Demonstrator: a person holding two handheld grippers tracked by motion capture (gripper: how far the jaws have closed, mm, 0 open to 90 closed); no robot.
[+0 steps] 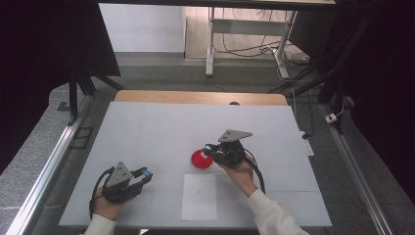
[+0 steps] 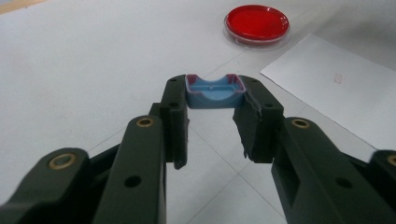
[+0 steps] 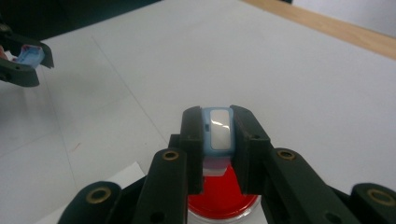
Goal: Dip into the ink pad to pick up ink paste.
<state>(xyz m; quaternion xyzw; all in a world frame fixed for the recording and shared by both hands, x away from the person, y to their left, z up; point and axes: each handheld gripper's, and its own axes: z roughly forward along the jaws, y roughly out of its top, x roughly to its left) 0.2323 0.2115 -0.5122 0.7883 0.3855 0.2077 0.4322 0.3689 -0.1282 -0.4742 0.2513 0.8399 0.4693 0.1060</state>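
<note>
Dish (image 3: 223, 198) half hidden under right hand-held gripper (image 3: 218, 135) clamping blue piece (image 3: 218, 133).

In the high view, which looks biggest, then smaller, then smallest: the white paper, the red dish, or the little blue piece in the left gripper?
1. White paper, clearly largest.
2. Red dish, partly hidden by the right gripper, but still smaller than the paper.
3. Blue piece in the left gripper, smallest.

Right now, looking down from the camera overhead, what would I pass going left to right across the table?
Left gripper holding a small blue piece → white paper sheet → right gripper at the red dish, whose place overlaps the sheet's.
</note>
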